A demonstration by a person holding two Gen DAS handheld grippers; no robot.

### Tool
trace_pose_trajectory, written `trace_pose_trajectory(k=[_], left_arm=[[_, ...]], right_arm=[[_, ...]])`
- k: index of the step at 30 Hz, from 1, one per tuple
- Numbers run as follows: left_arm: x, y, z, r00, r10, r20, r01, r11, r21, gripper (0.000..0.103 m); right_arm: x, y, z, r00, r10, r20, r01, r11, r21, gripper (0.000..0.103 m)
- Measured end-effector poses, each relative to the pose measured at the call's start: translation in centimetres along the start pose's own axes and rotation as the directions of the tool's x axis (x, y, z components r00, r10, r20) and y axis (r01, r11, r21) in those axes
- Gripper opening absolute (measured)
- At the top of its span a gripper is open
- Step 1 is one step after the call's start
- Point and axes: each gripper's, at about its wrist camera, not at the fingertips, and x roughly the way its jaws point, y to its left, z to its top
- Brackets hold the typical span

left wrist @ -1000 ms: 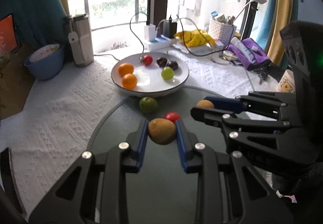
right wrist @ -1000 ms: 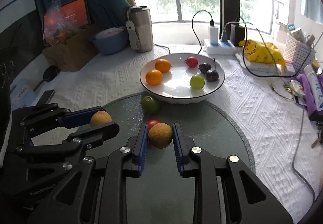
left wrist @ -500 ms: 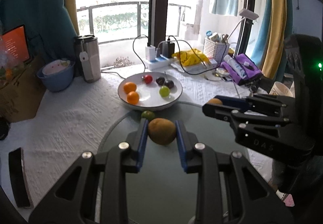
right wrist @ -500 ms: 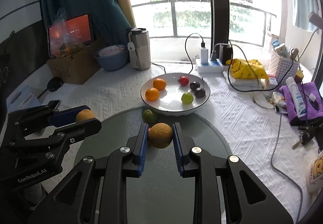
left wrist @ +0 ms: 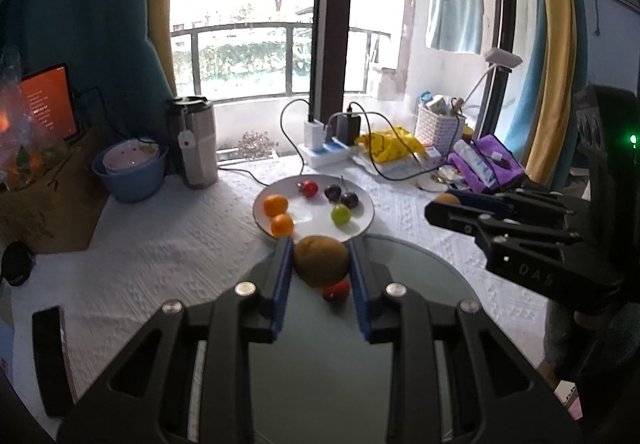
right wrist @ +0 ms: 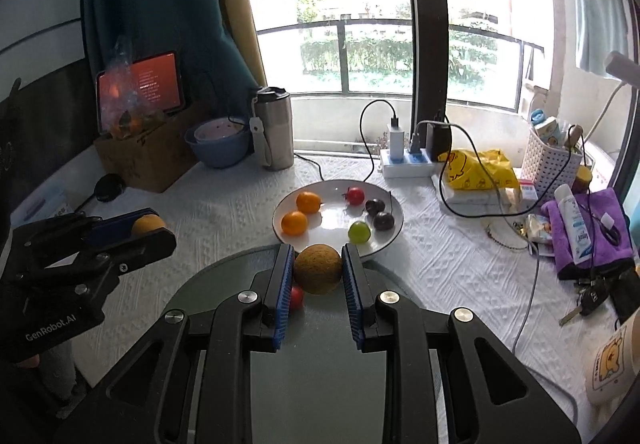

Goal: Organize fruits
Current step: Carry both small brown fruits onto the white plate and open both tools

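Both grippers are loaded at this point. The left gripper [left wrist: 320,264] has its blue pads squeezed onto a brown kiwi [left wrist: 321,261], and the right gripper [right wrist: 318,270] is clamped on a round yellow-orange fruit [right wrist: 318,269] with a rough skin, can't tell exactly what kind. Both fruits sit right at the fingertips, held up above the table.

Using the white plate [right wrist: 384,244] as the landmark: it sits on the white textured tablecloth [left wrist: 160,256], just past the far edge of a round dark glass mat [right wrist: 320,364]. On the plate there are two oranges [right wrist: 302,212] on its left side, a red cherry tomato [right wrist: 355,195] at the back, two dark plums [right wrist: 379,214] to the right of that, and a green grape-like fruit [right wrist: 359,231] toward the front right. In front of the plate, down on the glass mat, a small red tomato [left wrist: 337,289] peeks out under the kiwi.

From the left camera the right gripper shows up to the right of the plate; from the right camera the left gripper shows to the left of it, each with its fruit visible at the tip.

Behind the plate: a white power strip [right wrist: 408,164] with chargers plugged in. Left of the plate, further back, a steel tumbler [right wrist: 276,126] and a blue bowl [right wrist: 218,148]. Right of the plate there's a yellow bag [right wrist: 480,168], a white basket [right wrist: 554,160] and a purple cloth [right wrist: 588,236].
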Motion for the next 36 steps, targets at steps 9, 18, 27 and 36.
trace_pose_trajectory(k=[9, 18, 27, 36], left_arm=[[1.7, 0.3, 1.8, 1.000, 0.006, 0.012, -0.006, 1.000, -0.001, 0.029], [5.1, 1.1, 3.1, 1.000, 0.002, -0.018, -0.002, 1.000, -0.005, 0.029], [9.8, 1.8, 3.4, 0.996, 0.010, -0.084, -0.011, 1.000, -0.011, 0.029], [15.6, 2.0, 3.4, 0.989, 0.030, -0.147, -0.029, 1.000, 0.004, 0.029]], right_arm=[[1.0, -1.2, 1.8, 1.000, 0.001, 0.013, -0.001, 1.000, -0.004, 0.026], [3.7, -2.8, 2.9, 1.000, 0.006, -0.012, -0.006, 1.000, 0.008, 0.026], [7.8, -4.0, 3.1, 0.997, 0.034, -0.068, -0.032, 0.999, 0.030, 0.026], [12.3, -5.8, 2.6, 0.990, 0.063, -0.129, -0.056, 0.997, 0.062, 0.026]])
